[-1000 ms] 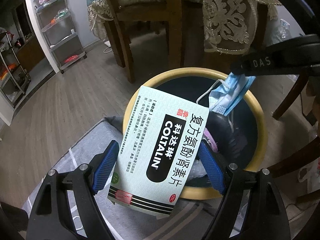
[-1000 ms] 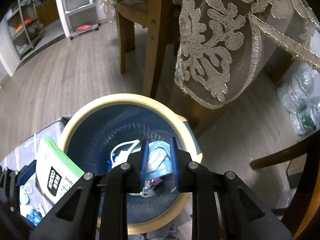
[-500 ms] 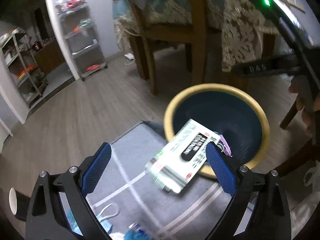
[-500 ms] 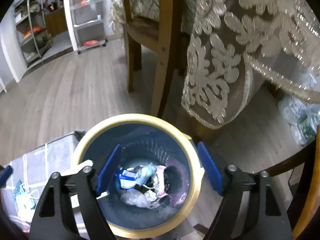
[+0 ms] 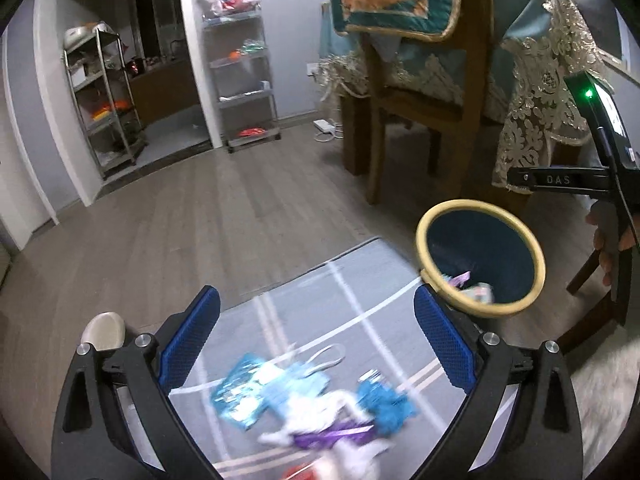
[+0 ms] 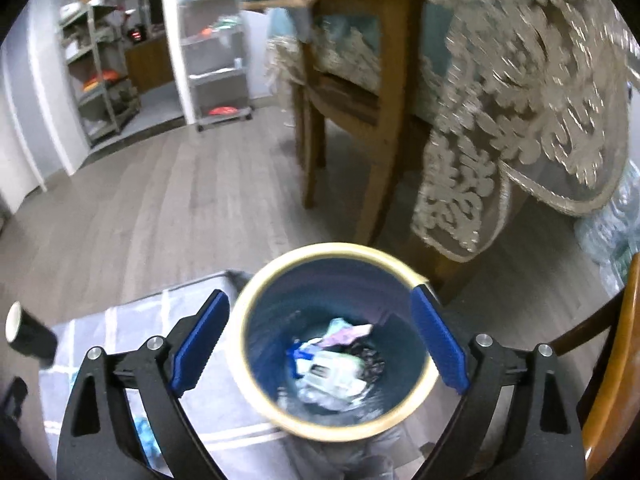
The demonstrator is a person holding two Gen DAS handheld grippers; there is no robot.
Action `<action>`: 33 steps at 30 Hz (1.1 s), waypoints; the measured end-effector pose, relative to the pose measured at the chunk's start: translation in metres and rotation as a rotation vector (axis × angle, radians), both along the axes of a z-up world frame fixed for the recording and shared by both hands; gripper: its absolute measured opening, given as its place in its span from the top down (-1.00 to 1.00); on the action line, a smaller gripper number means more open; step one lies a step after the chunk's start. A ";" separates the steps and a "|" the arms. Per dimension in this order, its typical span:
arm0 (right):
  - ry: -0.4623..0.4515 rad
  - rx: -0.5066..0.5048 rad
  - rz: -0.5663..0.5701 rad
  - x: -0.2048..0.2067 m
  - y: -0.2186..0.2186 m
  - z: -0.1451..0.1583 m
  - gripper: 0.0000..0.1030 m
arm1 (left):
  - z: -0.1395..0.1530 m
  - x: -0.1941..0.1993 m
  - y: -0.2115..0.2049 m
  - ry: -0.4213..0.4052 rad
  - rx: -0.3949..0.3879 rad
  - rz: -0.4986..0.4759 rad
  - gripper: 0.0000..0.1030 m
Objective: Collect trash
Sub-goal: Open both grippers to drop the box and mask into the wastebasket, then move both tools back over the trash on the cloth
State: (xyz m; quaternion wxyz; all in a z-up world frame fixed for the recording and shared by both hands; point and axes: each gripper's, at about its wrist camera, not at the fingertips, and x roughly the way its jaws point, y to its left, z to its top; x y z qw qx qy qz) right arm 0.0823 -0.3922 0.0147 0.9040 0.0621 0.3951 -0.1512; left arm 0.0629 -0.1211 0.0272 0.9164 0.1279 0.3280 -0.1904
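A blue bin with a yellow rim (image 6: 240, 320) stands on the floor below my right gripper (image 6: 320, 292). Its jaws are opening and nothing is between them. Inside the bin lie a pale medicine box (image 6: 332, 372), a face mask and wrappers. In the left wrist view the bin (image 5: 424, 240) sits to the right and further off. My left gripper (image 5: 314, 292) is open and empty above a grey striped mat (image 5: 360, 272). On the mat, blurred blue masks and wrappers (image 5: 280, 392) and a purple wrapper (image 5: 332, 436) lie below the fingers.
Wooden chair legs (image 6: 376, 184) and a lace tablecloth (image 6: 520, 100) rise right behind the bin. A dark paper cup (image 6: 28, 336) lies at the mat's left edge. Plastic bottles (image 6: 612, 232) sit at far right. Metal shelves (image 5: 244, 80) line the far wall across bare wood floor.
The left gripper let the medicine box fall into the bin, then pulled back and up over the mat. The right gripper opened, dropped the mask into the bin and rose.
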 end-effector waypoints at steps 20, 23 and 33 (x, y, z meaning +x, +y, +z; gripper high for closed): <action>0.210 0.211 0.172 -0.027 0.150 -0.075 -0.85 | -0.053 0.022 0.140 0.148 0.013 0.331 -0.89; 0.237 0.187 0.231 -0.023 0.165 -0.085 -0.85 | -0.062 0.029 0.144 0.163 0.018 0.350 -0.89; 0.382 0.073 0.419 -0.021 0.201 -0.124 -0.78 | -0.096 0.035 0.110 0.232 0.075 0.281 -0.89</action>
